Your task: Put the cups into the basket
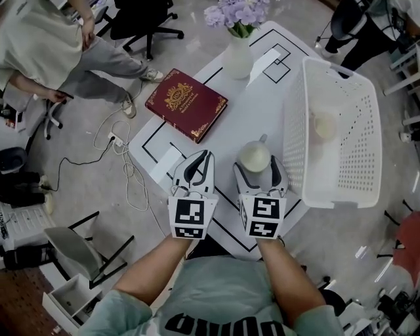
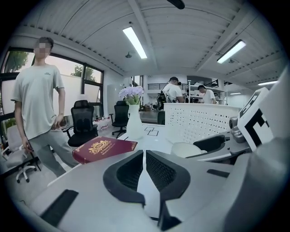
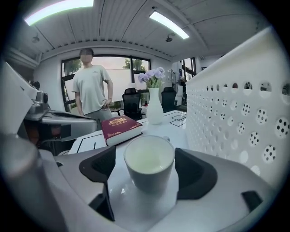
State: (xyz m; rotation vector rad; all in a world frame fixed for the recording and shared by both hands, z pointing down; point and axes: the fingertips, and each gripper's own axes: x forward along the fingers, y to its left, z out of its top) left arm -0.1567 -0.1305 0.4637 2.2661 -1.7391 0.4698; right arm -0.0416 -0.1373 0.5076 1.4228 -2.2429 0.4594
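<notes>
**Framing a cup with the right gripper, just outside the basket**

So the white perforated basket (image 1: pixel 367 147) sits on the white table (image 1: pixel 262 108), and everything else here is placed off that.

One cup (image 1: pixel 254 156) stands upright on the table just beside the basket's long wall, on the outside, toward the person. The right gripper (image 1: pixel 260 168) has its jaws spread wide on either side of it. In the right gripper view there's a sliver of daylight between each black pad and the cup, so it's released, not squeezing anything. The cup looks pale and empty inside.

A second cup (image 1: pixel 325 125) is already inside the basket, lying on its floor near the wall that faces the first cup.

The left gripper (image 1: pixel 199 161) is one step further out from the basket than the right one, side by side with it. Its jaws are pinched nearly together with only a thin slit left and nothing in between.

Further from the basket, a dark red book (image 1: pixel 186 104) with gold trim lies flat on the table, well apart. A white vase (image 1: pixel 238 58) of purple flowers (image 1: pixel 237 13) stands near the basket's far corner. A person (image 3: pixel 93 86) in a light tee stands beyond the book, well away from the basket.
</notes>
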